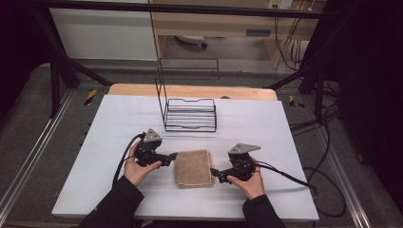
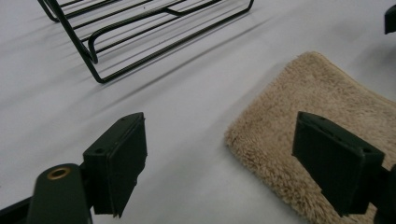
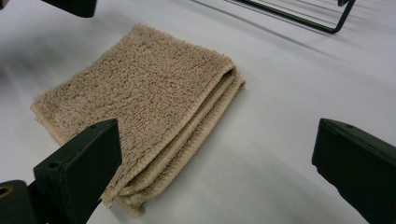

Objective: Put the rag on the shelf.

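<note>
Lying folded between both tools, the towel (image 1: 193, 168) is sitting just beside the left tool (image 1: 172, 156); the right tool (image 1: 215, 173) is flanking its opposite edge, both wide open, gripping nothing.

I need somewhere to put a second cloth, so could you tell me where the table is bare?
Bare patches lie left and right of the wire rack up to the table edges. It is crowded in the near middle, where the folded towel lies between the left gripper and right gripper.
</note>
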